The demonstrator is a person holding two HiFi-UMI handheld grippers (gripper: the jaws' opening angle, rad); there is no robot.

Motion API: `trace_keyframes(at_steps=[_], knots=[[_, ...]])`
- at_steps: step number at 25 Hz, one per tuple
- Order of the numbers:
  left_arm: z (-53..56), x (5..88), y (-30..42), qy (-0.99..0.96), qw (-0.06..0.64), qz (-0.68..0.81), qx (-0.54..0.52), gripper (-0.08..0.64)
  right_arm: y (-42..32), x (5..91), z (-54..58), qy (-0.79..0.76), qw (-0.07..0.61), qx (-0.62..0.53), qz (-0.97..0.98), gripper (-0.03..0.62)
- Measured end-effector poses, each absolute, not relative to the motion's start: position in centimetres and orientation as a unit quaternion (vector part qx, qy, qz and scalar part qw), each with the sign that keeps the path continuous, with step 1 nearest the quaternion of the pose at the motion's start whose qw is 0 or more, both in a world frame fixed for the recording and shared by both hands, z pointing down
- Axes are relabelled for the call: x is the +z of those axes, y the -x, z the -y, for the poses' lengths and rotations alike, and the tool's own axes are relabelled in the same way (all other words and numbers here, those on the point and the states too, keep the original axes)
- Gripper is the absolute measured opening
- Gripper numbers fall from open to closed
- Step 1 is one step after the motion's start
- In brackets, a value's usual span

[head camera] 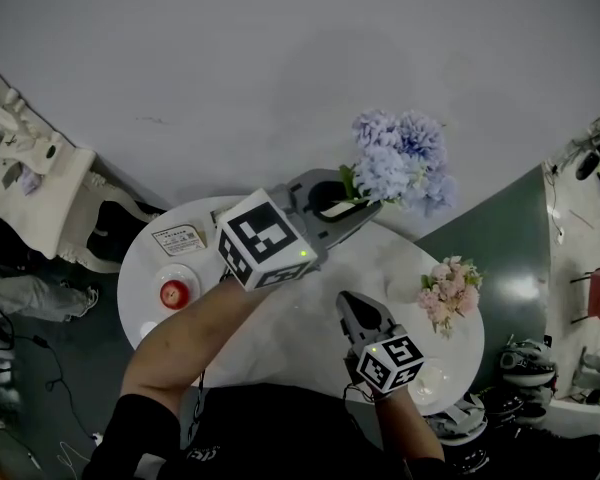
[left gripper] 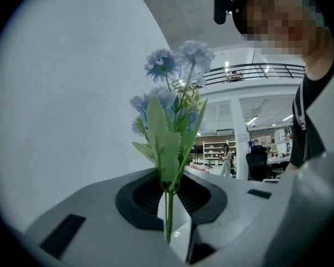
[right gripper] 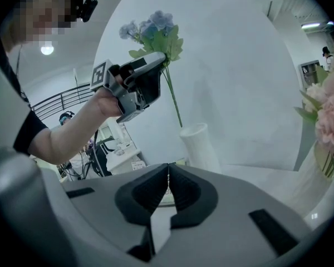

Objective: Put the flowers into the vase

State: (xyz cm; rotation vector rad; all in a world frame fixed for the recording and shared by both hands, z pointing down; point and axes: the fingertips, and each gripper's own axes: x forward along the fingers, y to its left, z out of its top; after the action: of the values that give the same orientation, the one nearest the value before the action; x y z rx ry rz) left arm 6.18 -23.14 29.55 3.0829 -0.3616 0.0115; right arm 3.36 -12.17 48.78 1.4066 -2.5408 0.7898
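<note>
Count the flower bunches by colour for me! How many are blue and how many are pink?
Blue bunch: 1, its stem gripped in the left gripper
Pink bunch: 1, not held by any gripper
Total: 2 bunches

Two claws: left claw [head camera: 372, 209], right claw [head camera: 352, 303]. Two flower bunches: blue bunch [head camera: 405, 158] in the left claw, pink bunch [head camera: 450, 290] right of the right claw. One white vase [right gripper: 200, 146] beyond the right claw. One round table [head camera: 400, 268]. One red fruit [head camera: 174, 293] and one card [head camera: 178, 238], left of the left claw.
</note>
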Motion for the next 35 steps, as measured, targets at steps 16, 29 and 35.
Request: trace_keyframes(at_steps=[16,29,35], knots=[[24.4,30.5,-6.4,-0.992,0.016,0.124,-0.022,0.064,-3.5,49.0,13.7,-0.468,0.069,0.260,0.842,0.026],[25.6,32.5,-6.2,-0.990,0.024,0.133,-0.028,0.064,-3.3,49.8,14.7,-0.463,0.072,0.266,0.842,0.026],[25.4,33.2,-6.1,-0.990,0.025,0.133,-0.037,0.064,-3.3,50.2,14.7,-0.464,0.076,0.268,0.841,0.026]])
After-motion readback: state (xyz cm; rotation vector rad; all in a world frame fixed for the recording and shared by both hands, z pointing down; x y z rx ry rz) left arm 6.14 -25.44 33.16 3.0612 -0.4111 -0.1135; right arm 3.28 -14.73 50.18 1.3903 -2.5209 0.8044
